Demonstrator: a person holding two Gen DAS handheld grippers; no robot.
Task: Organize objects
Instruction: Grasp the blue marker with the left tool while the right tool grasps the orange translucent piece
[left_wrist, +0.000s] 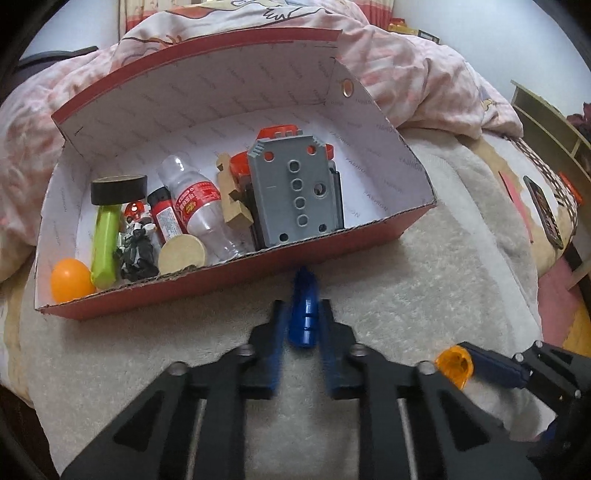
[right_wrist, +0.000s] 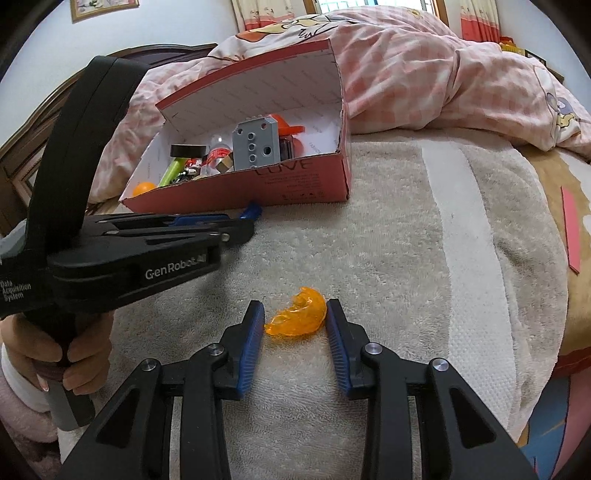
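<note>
We see the left hand-held gripper (left_wrist: 303, 314) closed on a glossy blue plastic piece (left_wrist: 303, 306): its two blue-padded fingers (left_wrist: 277, 332) press the piece's sides, and the piece's tip points toward 12 o'clock, at the near wall of the red cardboard box (left_wrist: 236, 280). From the right wrist view the same blue piece (right_wrist: 251, 211) pokes out past the left hand-held gripper's tips (right_wrist: 242, 225), just beside the box's front wall (right_wrist: 258, 184). A person's hand (right_wrist: 79, 354) grips that tool's handle at 8 o'clock.

The right hand-held gripper (right_wrist: 295, 321) is nearly closed around a translucent orange crescent-shaped plastic piece (right_wrist: 297, 314); the right pad touches its end and the left pad (right_wrist: 253, 332) meets its other end. The piece lies on the pale terry towel (right_wrist: 369, 258) spread over the bed. In the left wrist view the orange piece (left_wrist: 455, 363) shows at 4 o'clock between the right tool's blue fingers.

The box is open-topped, white inside, and stands at 12 o'clock on the towel, against a pink checked quilt (left_wrist: 406, 66). Inside we make out a grey perforated plastic plate (left_wrist: 295, 188) standing upright, a clear plastic bottle with a red label (left_wrist: 199, 206), a black tape roll (left_wrist: 118, 189), a lime-green cylinder (left_wrist: 105, 243) and an orange ball (left_wrist: 70, 278) at the left corner.
</note>
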